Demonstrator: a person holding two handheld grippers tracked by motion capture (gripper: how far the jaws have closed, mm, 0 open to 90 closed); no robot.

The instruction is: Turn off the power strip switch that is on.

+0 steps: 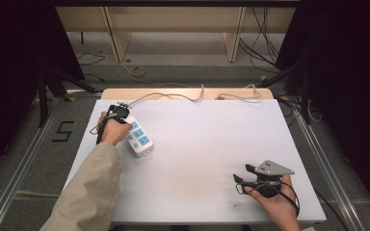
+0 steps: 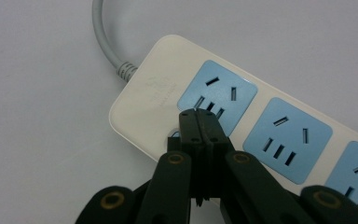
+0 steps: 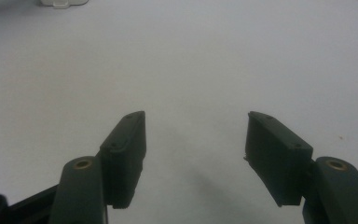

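The left tool (image 2: pixel 199 122), clenched, pressed the power strip's (image 2: pixel 168 88) near-left end; its length ran far-left to near-right.

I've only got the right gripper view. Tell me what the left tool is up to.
Observer: The left tool is shut, with its tips over the corded end of a white power strip.
Operator: Go on.
Observer: In the high view the strip carries three blue sockets.
Operator: More.
Observer: Its grey cable runs to the far edge of the table.
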